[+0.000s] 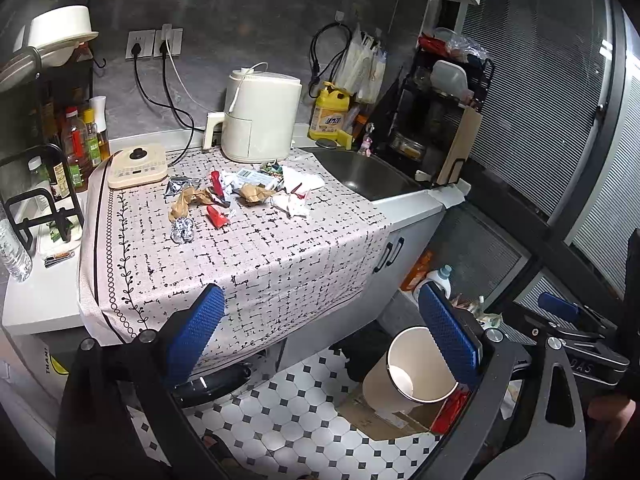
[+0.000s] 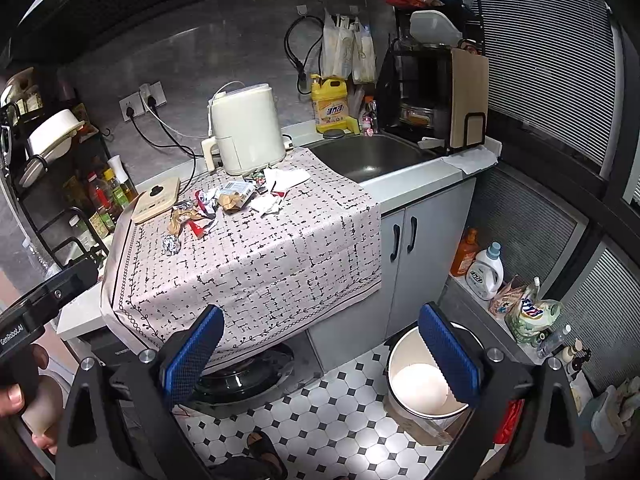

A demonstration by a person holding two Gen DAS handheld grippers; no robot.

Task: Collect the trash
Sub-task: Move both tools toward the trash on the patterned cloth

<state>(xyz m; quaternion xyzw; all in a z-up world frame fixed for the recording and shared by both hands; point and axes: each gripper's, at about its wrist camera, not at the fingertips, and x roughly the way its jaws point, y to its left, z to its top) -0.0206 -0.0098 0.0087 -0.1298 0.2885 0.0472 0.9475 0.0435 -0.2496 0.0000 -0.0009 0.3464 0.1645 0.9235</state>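
Left hand-held gripper [image 1: 320, 336] held back from table, fingers apart, nothing between. Right hand-held gripper [image 2: 320, 354] likewise apart, empty, low before table edge. Trash [image 1: 240, 196] lay scattered mid-table on patterned cloth [image 1: 260, 264], in front of white air fryer [image 1: 260, 116]: foil ball [image 1: 183, 230] nearest, red wrappers, brown paper, white tissues. Empty bin [image 2: 426, 380] stood on floor at right, below sink [image 2: 368, 156]. Advice, judged: start with foil ball, pinch piece only, avoid snagging cloth, carry over bin before releasing.
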